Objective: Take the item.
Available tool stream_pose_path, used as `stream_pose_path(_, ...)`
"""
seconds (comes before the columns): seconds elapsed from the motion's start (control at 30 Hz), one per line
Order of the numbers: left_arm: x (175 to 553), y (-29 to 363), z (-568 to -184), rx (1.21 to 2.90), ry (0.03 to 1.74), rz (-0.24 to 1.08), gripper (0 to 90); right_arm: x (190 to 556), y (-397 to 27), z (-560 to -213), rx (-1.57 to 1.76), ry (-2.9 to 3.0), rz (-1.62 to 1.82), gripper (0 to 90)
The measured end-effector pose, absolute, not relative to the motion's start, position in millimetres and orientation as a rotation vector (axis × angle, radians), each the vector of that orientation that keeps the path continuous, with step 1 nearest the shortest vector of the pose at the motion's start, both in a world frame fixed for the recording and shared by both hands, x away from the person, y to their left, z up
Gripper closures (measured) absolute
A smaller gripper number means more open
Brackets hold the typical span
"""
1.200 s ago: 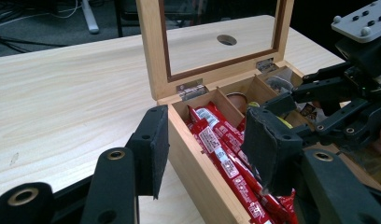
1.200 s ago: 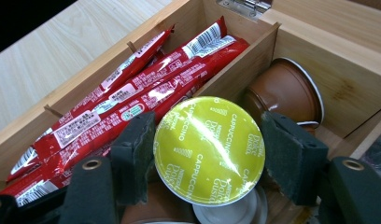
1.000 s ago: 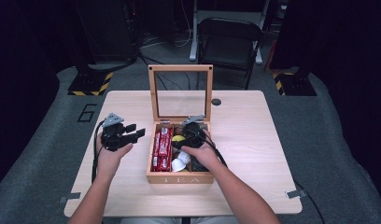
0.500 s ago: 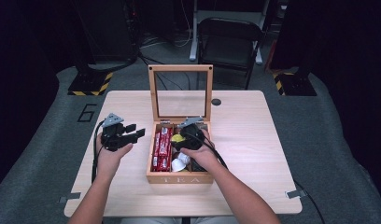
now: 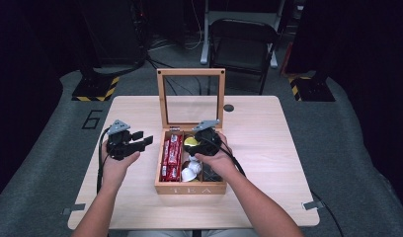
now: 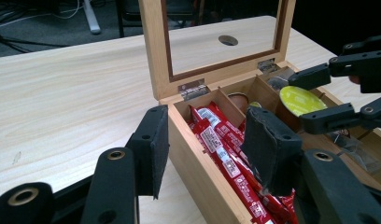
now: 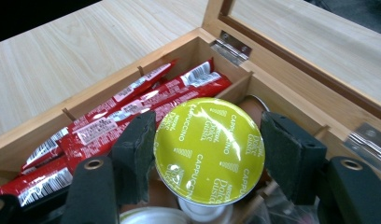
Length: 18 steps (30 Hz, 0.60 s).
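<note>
**Yellow-green capsule caught in the right tongs over the open tea box**

Here is the wooden table (image 5: 268,163), pale and broad, and in its middle sits the wooden tea box (image 5: 190,189), its glass-paned lid (image 5: 190,98) standing upright at the back. Inside, the left compartment is packed with red sachets (image 5: 171,157) lying lengthwise; in the middle compartment sits a white capsule (image 5: 190,173).

Over to the right gripper (image 7: 205,149): its 2 black pads press on either side of the capsule (image 7: 209,150), a yellow-green foil-topped pod marked "Cappuccino". It hangs just above the middle compartment, near the hinged back wall, lid face tilted toward the camera.

The left gripper (image 6: 205,149) hovers just off the box's left wall, above the table. Its 2 jaws stand apart with nothing between them.
</note>
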<state>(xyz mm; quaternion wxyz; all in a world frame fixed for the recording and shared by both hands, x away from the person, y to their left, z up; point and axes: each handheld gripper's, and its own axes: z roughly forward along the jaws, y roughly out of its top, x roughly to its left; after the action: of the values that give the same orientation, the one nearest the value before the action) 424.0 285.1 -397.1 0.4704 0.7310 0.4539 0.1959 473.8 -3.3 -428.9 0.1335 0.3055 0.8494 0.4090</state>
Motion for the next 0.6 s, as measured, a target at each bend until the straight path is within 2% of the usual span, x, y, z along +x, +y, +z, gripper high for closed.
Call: stream_pose_path(0.6, 423, 288, -396, 1.789, 1.117, 0.482, 50.4, 471, -51, -412, 0.938, 2.372, 1.148, 37.2)
